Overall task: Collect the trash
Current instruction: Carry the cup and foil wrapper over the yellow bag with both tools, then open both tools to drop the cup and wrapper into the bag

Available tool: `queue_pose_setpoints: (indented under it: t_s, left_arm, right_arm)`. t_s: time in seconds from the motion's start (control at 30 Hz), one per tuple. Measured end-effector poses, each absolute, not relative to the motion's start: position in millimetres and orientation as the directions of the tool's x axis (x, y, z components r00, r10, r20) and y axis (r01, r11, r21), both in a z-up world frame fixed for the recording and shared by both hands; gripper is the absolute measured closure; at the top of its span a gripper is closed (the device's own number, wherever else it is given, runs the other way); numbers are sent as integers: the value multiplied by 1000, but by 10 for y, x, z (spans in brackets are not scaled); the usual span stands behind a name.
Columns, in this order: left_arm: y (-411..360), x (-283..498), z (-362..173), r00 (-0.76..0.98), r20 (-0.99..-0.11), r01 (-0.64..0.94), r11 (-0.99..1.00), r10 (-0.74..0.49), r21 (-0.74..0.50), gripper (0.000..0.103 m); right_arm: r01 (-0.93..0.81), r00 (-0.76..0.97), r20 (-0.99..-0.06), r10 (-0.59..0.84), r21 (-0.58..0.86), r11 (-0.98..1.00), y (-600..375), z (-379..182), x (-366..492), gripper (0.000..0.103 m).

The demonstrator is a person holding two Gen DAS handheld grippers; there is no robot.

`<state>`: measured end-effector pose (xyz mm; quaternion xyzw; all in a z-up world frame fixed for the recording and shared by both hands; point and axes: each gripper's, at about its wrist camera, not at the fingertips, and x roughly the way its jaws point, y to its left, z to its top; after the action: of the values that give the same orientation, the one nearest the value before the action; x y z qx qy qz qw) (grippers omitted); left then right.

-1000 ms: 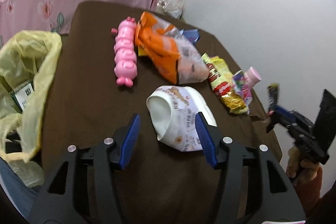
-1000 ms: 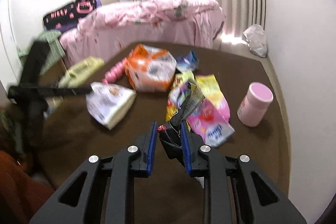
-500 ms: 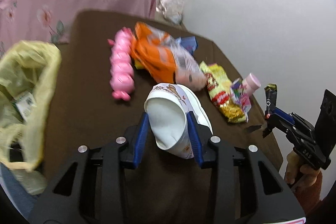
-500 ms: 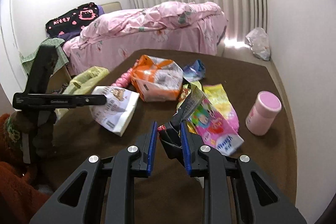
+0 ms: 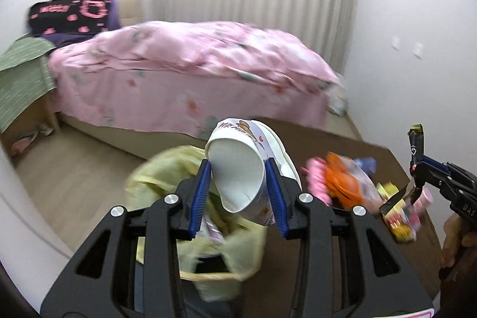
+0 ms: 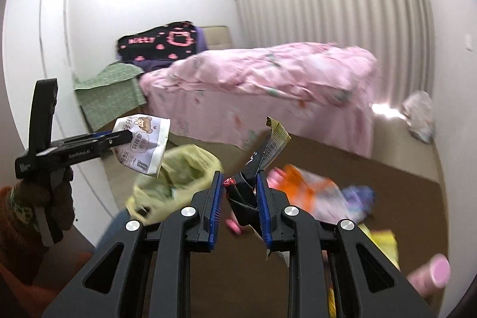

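My left gripper (image 5: 238, 187) is shut on a white tissue pack (image 5: 244, 169) with a cartoon bear print, held in the air above the yellow trash bag (image 5: 179, 169). From the right wrist view that pack (image 6: 143, 142) hangs from the left gripper (image 6: 125, 137), up and left of the yellow bag (image 6: 179, 175). My right gripper (image 6: 238, 198) is shut on a dark crumpled wrapper (image 6: 256, 166) that sticks up between the blue pads. In the left wrist view the right gripper (image 5: 417, 169) shows at the right edge with that wrapper (image 5: 416, 145).
On the brown table (image 6: 402, 187) lie an orange bag (image 6: 304, 189), a blue wrapper (image 6: 357, 198), yellow packets (image 6: 384, 243), a pink toy (image 5: 316, 178) and a pink-lidded jar (image 6: 432, 273). A pink bed (image 5: 184, 79) stands behind. A white bag (image 6: 420, 115) lies on the floor.
The left gripper closed on the tissue pack, lifted it off the table and swung left over the yellow bag. The right gripper rose and turned left with its wrapper.
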<state>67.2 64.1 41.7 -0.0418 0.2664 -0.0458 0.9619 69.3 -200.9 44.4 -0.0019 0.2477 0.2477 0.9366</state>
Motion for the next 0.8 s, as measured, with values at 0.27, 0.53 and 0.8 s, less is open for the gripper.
queue_pose_setpoints:
  t_s: [0.27, 0.53, 0.8]
  left_arm:
    - [1109, 731, 323, 862, -507, -68, 985, -24, -161, 68]
    - [1267, 941, 2, 837, -546, -82, 977, -39, -197, 69]
    - [1321, 1155, -117, 840, -540, -102, 960, -57, -260, 69]
  right_arm:
    - [-567, 681, -497, 537, 106, 817, -1259, 414, 1126, 81]
    - [-596, 612, -552, 566, 149, 789, -888, 185, 1479, 81]
    - [-608, 572, -581, 579, 175, 775, -757, -3, 1714, 81]
